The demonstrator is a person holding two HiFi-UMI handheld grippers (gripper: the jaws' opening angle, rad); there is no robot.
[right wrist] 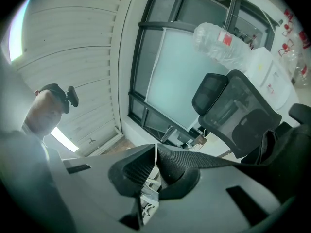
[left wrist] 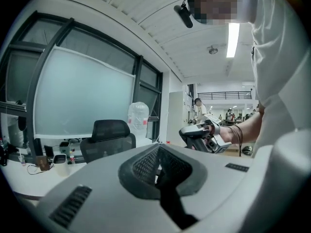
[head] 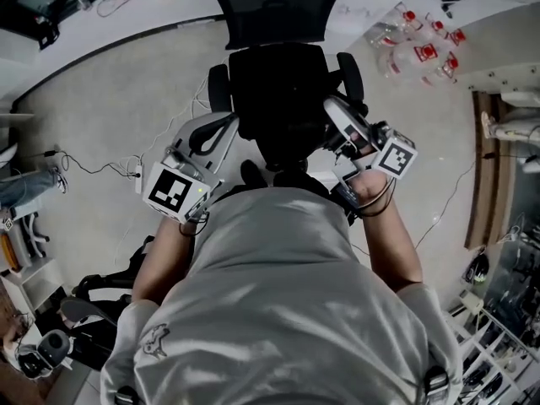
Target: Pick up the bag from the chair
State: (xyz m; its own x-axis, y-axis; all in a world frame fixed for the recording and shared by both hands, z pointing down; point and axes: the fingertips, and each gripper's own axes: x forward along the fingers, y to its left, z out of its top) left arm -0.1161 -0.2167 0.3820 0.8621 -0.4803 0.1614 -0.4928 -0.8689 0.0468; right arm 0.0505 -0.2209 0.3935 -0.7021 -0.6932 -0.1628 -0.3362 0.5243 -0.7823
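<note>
Grey shirt (head: 278, 310) shoulders are filling the bottom of the head view, with both forearms reaching forward. The left claw (head: 229, 127) and right claw (head: 332, 106) are flanking a black bag (head: 283, 129), which is lying over the seat of a black office chair (head: 274, 11). Black on black, its outline is blurring into the seat.

In the left gripper view, the left claw is showing its pads pressed together, with nothing plainly between them. Beyond it, the right claw is hanging in a hand, and a second chair (left wrist: 107, 139) is standing by a window (left wrist: 82, 96).

In the right gripper view, the right claw is pinching a black webbing strap (right wrist: 209, 161), which is running right to the bag beside the chair's mesh back.
</note>
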